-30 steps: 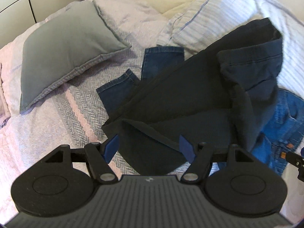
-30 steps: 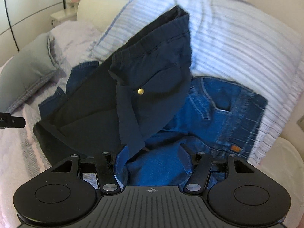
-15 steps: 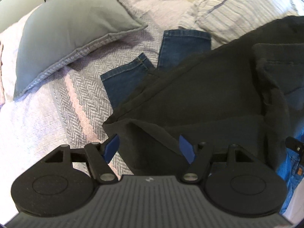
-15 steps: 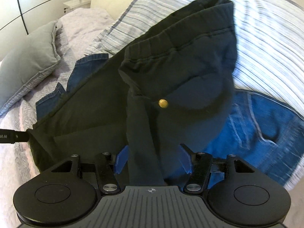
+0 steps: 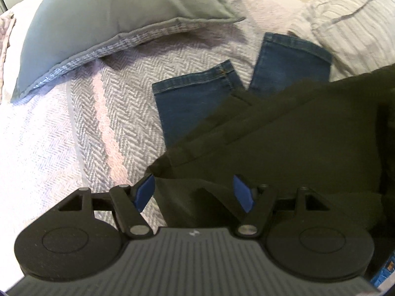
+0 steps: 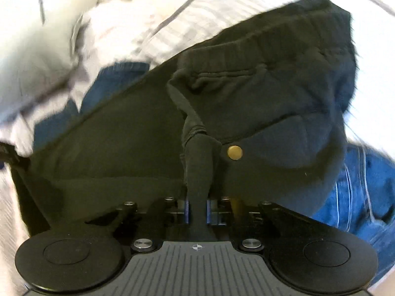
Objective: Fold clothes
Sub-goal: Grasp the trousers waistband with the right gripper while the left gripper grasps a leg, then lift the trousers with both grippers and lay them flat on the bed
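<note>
Pinching black trousers (image 6: 246, 103) fold — right claw (image 6: 197, 212) just closed; left claw (image 5: 193, 192) spread — legs running lower-left

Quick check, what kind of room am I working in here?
Most likely a bedroom: the clothes lie on a bed with a herringbone bedspread, a grey pillow and a striped pillow near the blue jeans and dark trousers.
</note>
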### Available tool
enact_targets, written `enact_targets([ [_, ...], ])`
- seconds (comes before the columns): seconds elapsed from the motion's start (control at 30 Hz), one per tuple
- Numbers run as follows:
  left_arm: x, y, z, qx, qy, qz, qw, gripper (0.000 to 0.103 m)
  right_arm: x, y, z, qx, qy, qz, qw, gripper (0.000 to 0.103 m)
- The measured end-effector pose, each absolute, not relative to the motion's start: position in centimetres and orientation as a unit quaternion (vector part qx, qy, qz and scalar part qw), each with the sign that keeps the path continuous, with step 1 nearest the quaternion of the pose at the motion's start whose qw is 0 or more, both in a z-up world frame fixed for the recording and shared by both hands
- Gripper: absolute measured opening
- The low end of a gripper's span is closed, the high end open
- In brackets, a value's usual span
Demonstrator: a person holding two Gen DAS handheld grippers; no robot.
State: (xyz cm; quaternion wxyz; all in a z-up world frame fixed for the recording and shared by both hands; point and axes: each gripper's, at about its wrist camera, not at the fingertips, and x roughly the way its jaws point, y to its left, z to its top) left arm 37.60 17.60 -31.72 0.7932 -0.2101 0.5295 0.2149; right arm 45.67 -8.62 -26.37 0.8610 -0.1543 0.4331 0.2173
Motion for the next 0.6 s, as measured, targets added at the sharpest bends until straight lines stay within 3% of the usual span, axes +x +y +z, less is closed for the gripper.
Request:
enact_targets([
  [0.17,38.9,18.7,-33.4,-0.211,0.539,0.212,0.788,0.067,45.2,-11.0,-25.1,-0.117,0.437,0.198,0.870,0.009],
  [0.27,39.4,19.6,-34.9,-0.233,0.543,0.207,0.780,0.045,45.3,-11.4,-25.1,-0.104,0.449,0.198,0.865,0.009],
  [0.3,39.5,19.7,-35.1,-0.236,0.541,0.202,0.782,0.022,45.3,-11.4,-25.1,-0.099,0.452,0.199,0.864,0.009],
  [0.4,39.1,19.8,-34.7,-0.242,0.531,0.190,0.789,0.010,45.1,-11.2,-24.2,-0.089,0.454,0.202,0.863,0.009],
  [0.6,35.4,20.9,-30.7,-0.266,0.489,0.161,0.815,0.009,43.8,-11.2,-20.3,-0.045,0.421,0.246,0.872,0.008],
])
